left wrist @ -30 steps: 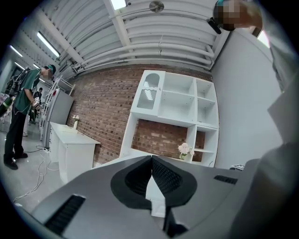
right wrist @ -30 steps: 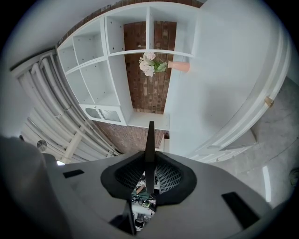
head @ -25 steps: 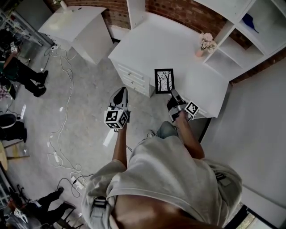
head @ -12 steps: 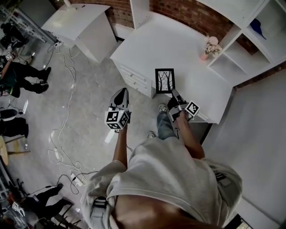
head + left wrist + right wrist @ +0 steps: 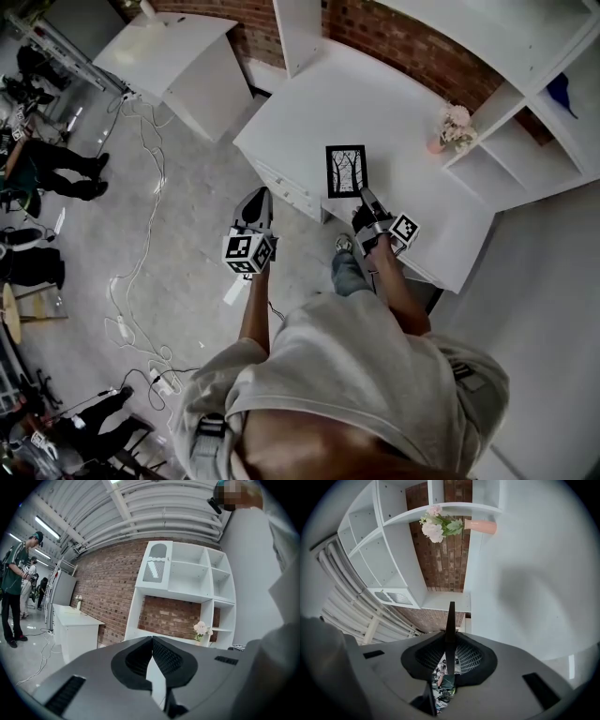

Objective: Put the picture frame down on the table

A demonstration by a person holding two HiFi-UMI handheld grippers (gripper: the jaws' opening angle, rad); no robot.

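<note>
Gripping tree-print picture frame (image 5: 345, 171) in right claw (image 5: 365, 200), beside white table (image 5: 375, 103), left claw (image 5: 253, 201) clenched, empty.

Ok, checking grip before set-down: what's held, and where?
The right gripper holds the picture frame by its lower right corner; the left gripper, nothing.

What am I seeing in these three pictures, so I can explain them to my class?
There is no robot here: a person holds a two-jaw gripper in each hand. The head view looks down from a camera on the person's head; each gripper view looks along that gripper's own jaws. The right gripper is clamped on a black picture frame over the white table, where a pink vase of flowers stands. The left gripper, shut and empty, hangs over the floor.
</note>
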